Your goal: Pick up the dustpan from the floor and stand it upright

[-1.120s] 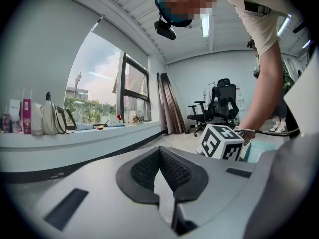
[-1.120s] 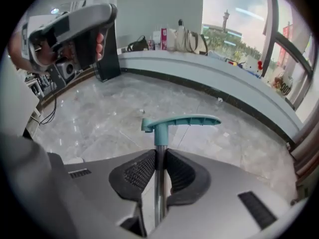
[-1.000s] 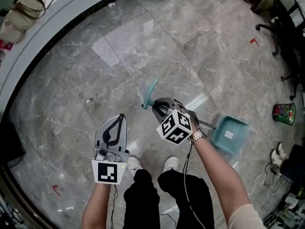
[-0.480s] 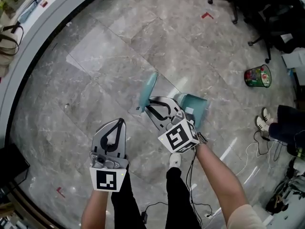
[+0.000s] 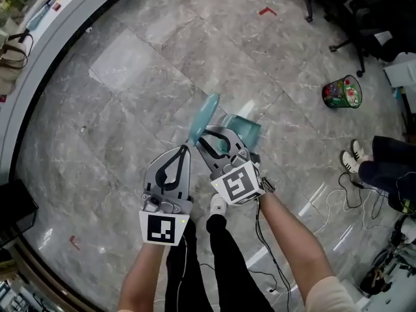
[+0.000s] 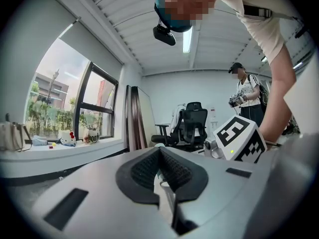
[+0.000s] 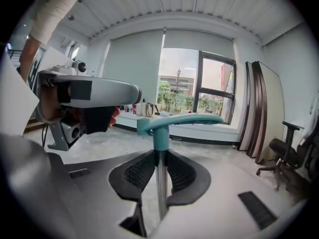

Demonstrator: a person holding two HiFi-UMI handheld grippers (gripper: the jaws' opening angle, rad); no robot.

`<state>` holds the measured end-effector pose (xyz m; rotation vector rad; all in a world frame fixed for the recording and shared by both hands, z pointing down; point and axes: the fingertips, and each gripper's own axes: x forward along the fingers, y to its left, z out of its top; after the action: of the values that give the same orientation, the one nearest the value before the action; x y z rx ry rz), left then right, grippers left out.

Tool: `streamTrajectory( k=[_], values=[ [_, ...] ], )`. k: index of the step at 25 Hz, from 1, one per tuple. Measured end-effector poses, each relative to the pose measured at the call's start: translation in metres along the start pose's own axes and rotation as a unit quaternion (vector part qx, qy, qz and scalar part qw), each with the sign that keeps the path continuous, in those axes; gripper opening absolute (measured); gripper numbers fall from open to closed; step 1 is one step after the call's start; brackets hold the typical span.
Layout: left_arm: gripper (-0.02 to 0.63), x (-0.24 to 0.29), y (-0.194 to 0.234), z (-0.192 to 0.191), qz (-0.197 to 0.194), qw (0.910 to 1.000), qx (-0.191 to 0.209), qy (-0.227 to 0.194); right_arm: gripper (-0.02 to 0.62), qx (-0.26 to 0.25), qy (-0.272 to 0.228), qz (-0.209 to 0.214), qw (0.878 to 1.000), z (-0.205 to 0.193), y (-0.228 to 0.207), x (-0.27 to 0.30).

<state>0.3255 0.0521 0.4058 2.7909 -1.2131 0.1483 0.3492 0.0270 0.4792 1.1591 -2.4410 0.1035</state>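
Right tongs (image 5: 205,138): closed on the dustpan (image 5: 246,130). The pads pinch its metal shaft (image 7: 160,183) from both sides, just below the teal grip (image 7: 180,119).

Left tongs (image 5: 184,151): pressed together, nothing seen between the pads. The tips are just beside the dustpan's grip, on its left in the head view. Contact with it cannot be determined.

Dustpan: the shaft reads near upright in the right gripper view. The teal pan lies directly beneath the right tongs, over the grey marble floor (image 5: 130,77).

Hidden: the right tongs cover the shaft and much of the pan in the head view. Whether the pan rests on the floor or hangs clear cannot be told.

Green waste bin (image 5: 342,91): well apart from the dustpan, to its right.
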Motion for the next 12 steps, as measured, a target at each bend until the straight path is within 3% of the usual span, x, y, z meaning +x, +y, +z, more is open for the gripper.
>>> streamTrajectory(
  k=[5, 9, 12],
  values=[
    [0.011, -0.001, -0.029, -0.003, -0.009, 0.9996, -0.008, 0.025, 0.089, 0.038, -0.007, -0.034, 0.999, -0.008, -0.020, -0.029],
    [0.011, -0.005, -0.043, 0.003, -0.049, 0.9960, 0.060, 0.043, 0.089, 0.064, 0.005, -0.071, 0.995, -0.016, -0.037, -0.043],
    [0.011, -0.006, -0.040, 0.008, -0.056, 0.9944, 0.079, 0.041, 0.091, 0.066, 0.015, -0.078, 0.995, -0.018, -0.040, -0.043]
  ],
)
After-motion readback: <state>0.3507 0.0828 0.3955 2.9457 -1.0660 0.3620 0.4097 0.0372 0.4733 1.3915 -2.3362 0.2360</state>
